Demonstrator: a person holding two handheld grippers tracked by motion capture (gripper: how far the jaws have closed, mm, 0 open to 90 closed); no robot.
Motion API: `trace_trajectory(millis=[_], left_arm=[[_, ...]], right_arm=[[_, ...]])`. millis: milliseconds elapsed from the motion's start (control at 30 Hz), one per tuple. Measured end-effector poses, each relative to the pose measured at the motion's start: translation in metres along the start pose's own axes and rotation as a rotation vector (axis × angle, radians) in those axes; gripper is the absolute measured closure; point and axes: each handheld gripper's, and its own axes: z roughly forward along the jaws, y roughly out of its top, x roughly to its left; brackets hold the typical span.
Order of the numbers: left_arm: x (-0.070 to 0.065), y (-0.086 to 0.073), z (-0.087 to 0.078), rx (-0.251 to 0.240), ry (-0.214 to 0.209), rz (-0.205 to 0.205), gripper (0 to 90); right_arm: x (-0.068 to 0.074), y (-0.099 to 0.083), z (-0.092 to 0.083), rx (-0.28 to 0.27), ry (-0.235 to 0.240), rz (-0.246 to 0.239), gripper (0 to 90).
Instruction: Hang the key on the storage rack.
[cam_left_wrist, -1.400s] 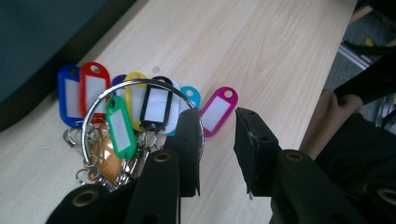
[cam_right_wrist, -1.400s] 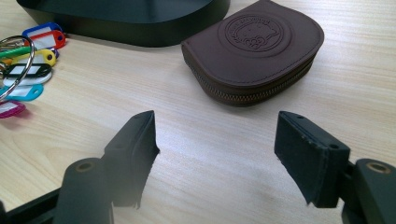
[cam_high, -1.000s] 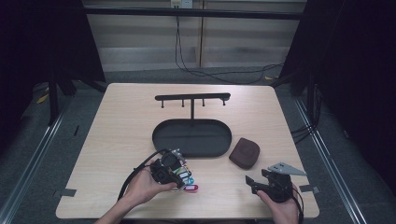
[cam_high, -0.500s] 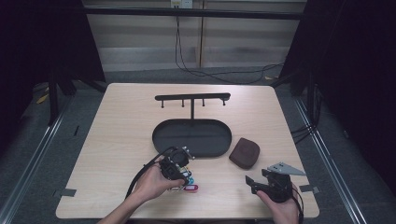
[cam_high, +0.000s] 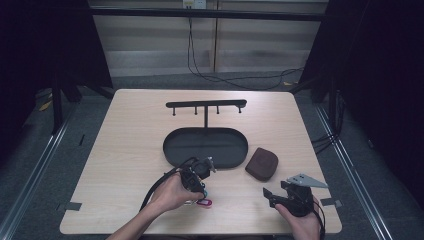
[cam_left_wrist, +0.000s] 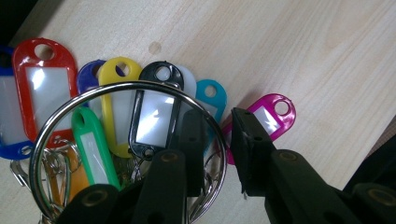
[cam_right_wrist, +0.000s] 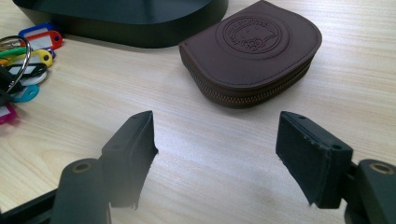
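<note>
Jaws of the left hand-held gripper (cam_left_wrist: 217, 154) straddle the key ring (cam_left_wrist: 126, 93) — just opening; right hand-held gripper (cam_right_wrist: 217, 161) spread.

Metal key ring (cam_left_wrist: 130, 140) with plastic tags encircles one finger (cam_left_wrist: 194, 149) of the left gripper (cam_left_wrist: 217, 144); its rim passes between both. Zipped leather pouch (cam_right_wrist: 252, 51) lies beyond the right gripper's (cam_right_wrist: 215, 154) fingertips, oval tray (cam_right_wrist: 121, 18) farther left.

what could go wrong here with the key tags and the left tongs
The left tongs have just been opening, with the big metal ring standing in the gap between the pads; the bunch of key tags could slip or snag. The loose pink tag may stay on the table.
</note>
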Motion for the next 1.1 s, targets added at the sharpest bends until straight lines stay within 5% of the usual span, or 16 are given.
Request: trace_trajectory(millis=[300, 733, 1100], left_arm=[[-0.009, 0.012, 0.003, 0.085, 0.062, 0.026, 76.7], [-0.002, 0.014, 0.0, 0.124, 0.024, 0.045, 86.7], [0.0, 0.008, -0.021, 0.13, 0.007, 0.064, 87.0]], right_arm=[[0.0, 0.0, 0.002, 0.008, 0.0, -0.005, 28.5], [-0.001, 0.0, 0.001, 0.008, 0.01, 0.013, 28.1], [-0.002, 0.0, 0.002, 0.006, 0.012, 0.014, 27.8]])
